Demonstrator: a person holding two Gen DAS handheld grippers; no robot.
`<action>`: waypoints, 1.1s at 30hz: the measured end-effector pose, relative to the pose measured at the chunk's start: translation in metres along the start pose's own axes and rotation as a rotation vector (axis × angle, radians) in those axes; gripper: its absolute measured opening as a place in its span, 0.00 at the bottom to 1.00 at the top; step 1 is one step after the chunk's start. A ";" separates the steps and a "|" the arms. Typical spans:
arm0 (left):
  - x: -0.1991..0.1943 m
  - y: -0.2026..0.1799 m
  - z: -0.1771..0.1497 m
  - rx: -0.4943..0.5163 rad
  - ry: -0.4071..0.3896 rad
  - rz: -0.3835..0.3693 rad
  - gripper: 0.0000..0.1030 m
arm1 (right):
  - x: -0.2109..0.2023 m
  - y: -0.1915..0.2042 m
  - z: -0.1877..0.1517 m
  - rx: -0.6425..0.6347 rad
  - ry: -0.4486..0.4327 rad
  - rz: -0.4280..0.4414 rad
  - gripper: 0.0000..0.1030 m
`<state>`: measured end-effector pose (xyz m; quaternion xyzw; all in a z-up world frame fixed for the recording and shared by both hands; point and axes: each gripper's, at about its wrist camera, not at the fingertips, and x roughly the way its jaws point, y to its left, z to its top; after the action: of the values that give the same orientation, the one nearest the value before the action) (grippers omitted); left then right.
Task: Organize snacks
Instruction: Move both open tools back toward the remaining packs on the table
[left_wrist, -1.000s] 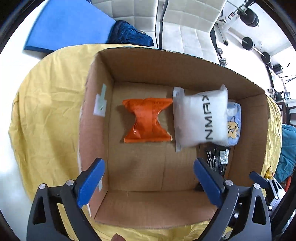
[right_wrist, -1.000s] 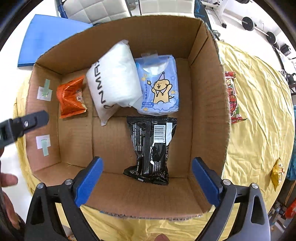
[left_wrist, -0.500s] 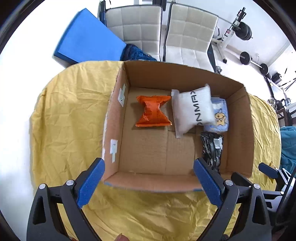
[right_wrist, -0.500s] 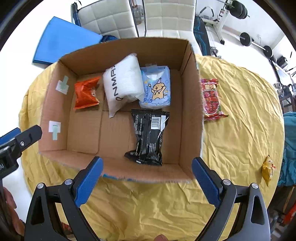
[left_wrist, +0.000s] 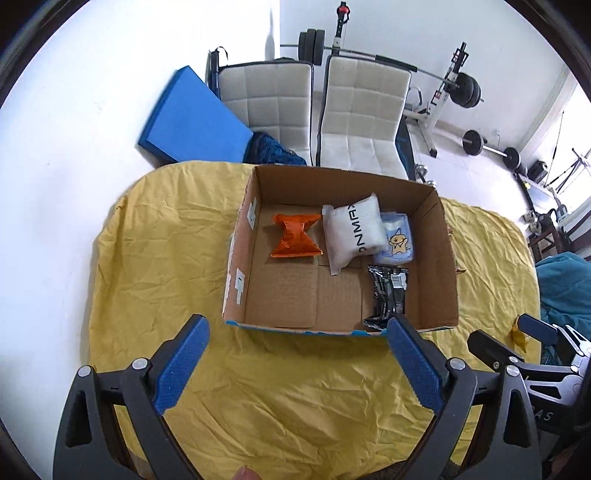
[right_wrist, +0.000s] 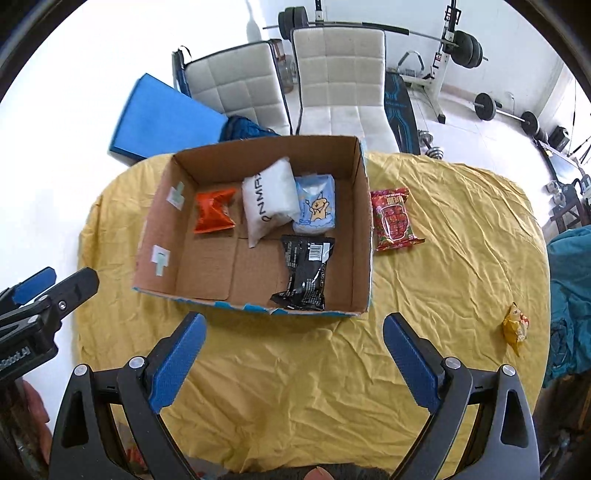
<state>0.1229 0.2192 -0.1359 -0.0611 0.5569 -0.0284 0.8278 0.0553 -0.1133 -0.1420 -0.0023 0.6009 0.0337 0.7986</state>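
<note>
With four packets lying in the box (right_wrist: 364, 229) and both grippers, left (left_wrist: 297, 363) and right (right_wrist: 293, 356), held apart and empty above the cloth (right_wrist: 332, 369), the red packet (right_wrist: 393, 219) beside the box is judged next to be fetched.

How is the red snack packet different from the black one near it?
The red packet lies outside the cardboard box on the yellow cloth; the black packet lies inside the box. The red packet is brightly printed all over, while the black packet is dark with a white barcode panel. The red packet lies fairly straight; the black packet is crumpled at its near end. Both are sealed, flat-lying pouches, and neither is held.
</note>
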 end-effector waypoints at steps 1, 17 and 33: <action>-0.004 0.000 -0.001 -0.002 -0.005 0.000 0.96 | -0.006 0.001 -0.001 -0.005 -0.004 0.004 0.95; -0.017 -0.048 -0.011 0.014 -0.006 -0.007 0.96 | -0.034 -0.066 -0.014 0.102 -0.023 0.040 0.95; 0.083 -0.241 0.045 0.234 0.185 -0.147 0.96 | 0.012 -0.336 -0.037 0.367 0.155 -0.193 0.96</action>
<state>0.2006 -0.0265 -0.1636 -0.0019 0.6175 -0.1590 0.7703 0.0424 -0.4498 -0.1758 0.0832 0.6535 -0.1532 0.7366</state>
